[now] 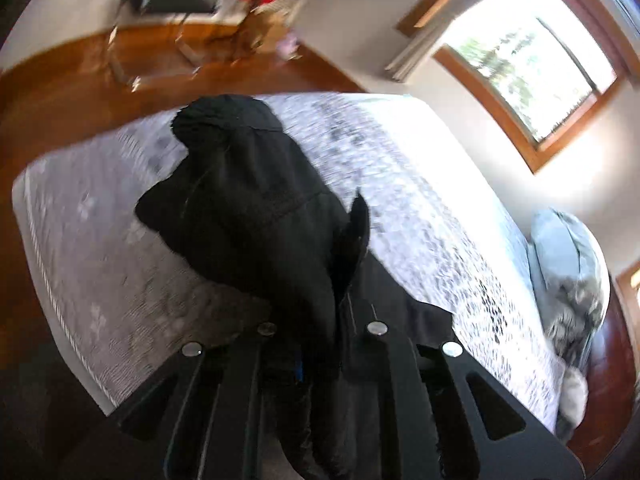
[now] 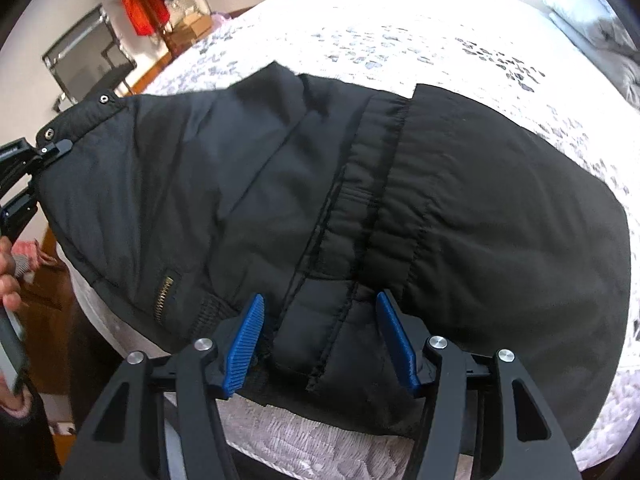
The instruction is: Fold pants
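Black pants lie spread across the bed, with an elastic waistband, a brass zip pocket and snap buttons at the left corner. My right gripper hovers at the near edge and is open. Its blue pads stand on either side of a padded ridge of the fabric without pressing on it. At the far left, my left gripper pinches the snap-button corner and holds it raised. In the blurred left wrist view the pants hang bunched over my left gripper, which is shut on the cloth that hides its tips.
The bed has a white and grey patterned cover, and pillows lie at its far end. Wooden floor surrounds it, and there is a bright window. A person's hand shows at the left edge. A dark screen and a red bag stand beyond.
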